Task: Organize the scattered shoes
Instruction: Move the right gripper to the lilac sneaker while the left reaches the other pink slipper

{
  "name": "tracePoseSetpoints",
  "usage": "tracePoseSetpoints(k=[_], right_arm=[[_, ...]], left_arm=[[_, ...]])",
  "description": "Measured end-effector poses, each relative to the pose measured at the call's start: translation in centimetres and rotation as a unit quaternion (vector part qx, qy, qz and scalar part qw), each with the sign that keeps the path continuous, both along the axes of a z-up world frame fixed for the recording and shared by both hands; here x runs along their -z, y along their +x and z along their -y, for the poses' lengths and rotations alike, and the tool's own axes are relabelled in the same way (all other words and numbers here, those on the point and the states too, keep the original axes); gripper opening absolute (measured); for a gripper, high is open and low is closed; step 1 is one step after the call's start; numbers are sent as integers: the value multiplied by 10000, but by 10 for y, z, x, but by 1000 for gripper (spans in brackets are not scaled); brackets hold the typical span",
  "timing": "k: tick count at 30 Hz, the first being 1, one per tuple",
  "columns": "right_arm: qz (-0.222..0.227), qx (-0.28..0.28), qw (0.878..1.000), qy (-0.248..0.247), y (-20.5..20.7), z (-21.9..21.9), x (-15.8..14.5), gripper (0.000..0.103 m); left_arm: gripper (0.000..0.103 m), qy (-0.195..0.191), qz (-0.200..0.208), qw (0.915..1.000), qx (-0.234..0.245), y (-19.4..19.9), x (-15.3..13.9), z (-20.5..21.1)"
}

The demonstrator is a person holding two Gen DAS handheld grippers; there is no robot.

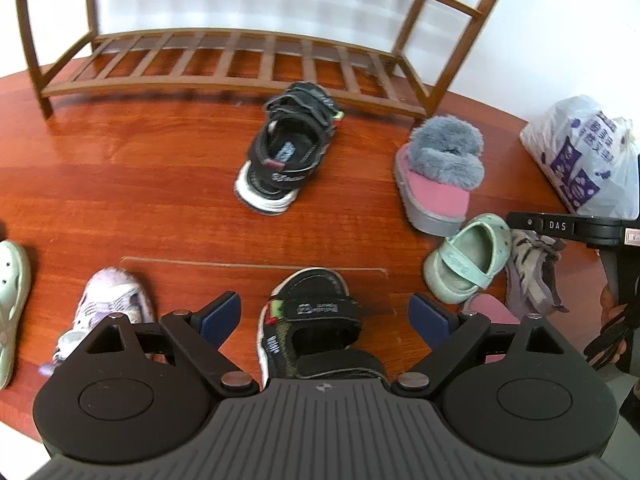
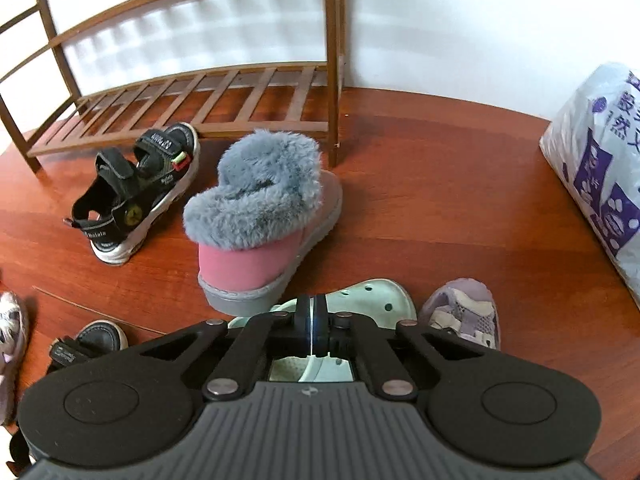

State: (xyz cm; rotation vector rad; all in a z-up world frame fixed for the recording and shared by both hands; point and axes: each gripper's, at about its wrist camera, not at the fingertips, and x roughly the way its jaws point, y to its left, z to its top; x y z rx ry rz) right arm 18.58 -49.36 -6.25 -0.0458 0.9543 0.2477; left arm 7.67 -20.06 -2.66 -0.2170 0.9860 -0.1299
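floor [image 1: 140,168]: glossy reddish wood. shoe rack [image 1: 240,60]: matt brown wood slats. pink slipper [image 2: 256,216]: suede-like upper, fluffy grey fur cuff, smooth grey sole. mint clog [image 1: 468,264]: smooth matt foam-plastic. bag [image 1: 588,152]: shiny crinkled printed plastic.

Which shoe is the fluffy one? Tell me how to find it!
Find the wooden shoe rack against the white wall. On the floor in front of its right leg stands a pink slipper, beside a black sandal. It is the only shoe with thick grey fur around its opening.
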Motion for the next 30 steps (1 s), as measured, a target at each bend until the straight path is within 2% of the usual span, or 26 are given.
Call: tracePoseSetpoints(k=[2,4,7,10,15,21,27,30], right_arm=[[-19,16,10000,-4,-2,5,-2,21],[-56,105,9999,-22,-6,14,-3,51],[-56,265,9996,-70,-14,27,-2,67],[-104,456,9989,-44,-22,40,1,75],[-140,791,9968,-10,-40,60,4,84],[-163,1123,9935,67,-61,79,6,88],[-195,1441,9893,135,-79,95,8,89],[-188,1618,9865,160,-88,102,8,90]], left_arm=[[92,-28,18,9998,182,5,0,8],[92,-44,85,9987,494,13,-1,19],[92,-45,170,9951,977,24,-2,37],[95,21,249,9921,1229,36,-2,53],[97,-64,188,9910,1323,64,0,73],[99,-200,-17,9896,1426,100,-1,95],[99,-570,-470,9870,1427,141,3,114],[100,-620,-670,9857,1419,160,5,124]])
